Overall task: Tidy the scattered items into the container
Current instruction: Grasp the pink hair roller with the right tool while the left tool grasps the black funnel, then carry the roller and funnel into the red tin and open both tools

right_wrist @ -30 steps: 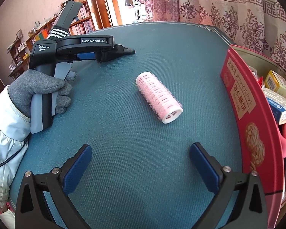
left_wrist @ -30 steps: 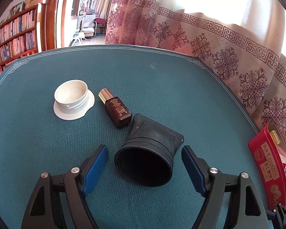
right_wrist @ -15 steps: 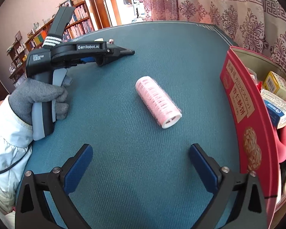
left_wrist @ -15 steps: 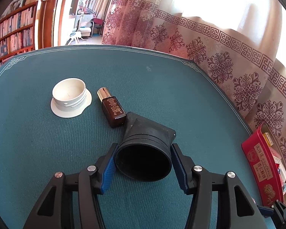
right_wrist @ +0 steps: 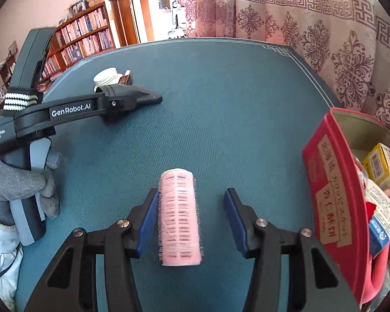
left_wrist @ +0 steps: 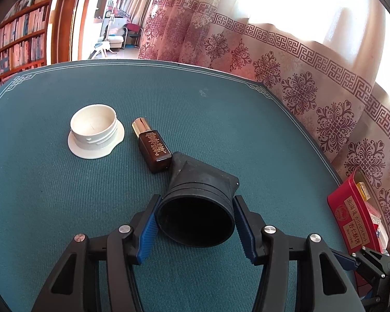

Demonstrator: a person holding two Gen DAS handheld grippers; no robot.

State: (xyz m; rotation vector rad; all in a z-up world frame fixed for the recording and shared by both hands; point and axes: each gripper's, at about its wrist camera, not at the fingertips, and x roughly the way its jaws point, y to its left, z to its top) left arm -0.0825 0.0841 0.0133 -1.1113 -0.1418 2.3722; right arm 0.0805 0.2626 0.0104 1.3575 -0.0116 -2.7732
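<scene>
The black rubber funnel-shaped hood [left_wrist: 199,208] on the teal counter [left_wrist: 65,195] was clamped between the left gripper [left_wrist: 195,227] fingers. The pink cylindrical hair roller [right_wrist: 179,215] was positioned between the parted right gripper [right_wrist: 191,221] fingers, touching only the left finger, near the red rectangular tin container [right_wrist: 332,195].

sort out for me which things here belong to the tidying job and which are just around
Job: black rubber hood in left gripper, pink hair roller between right gripper fingers, brown bottle, white lid, red box.
Around: curtain, bookshelf.
</scene>
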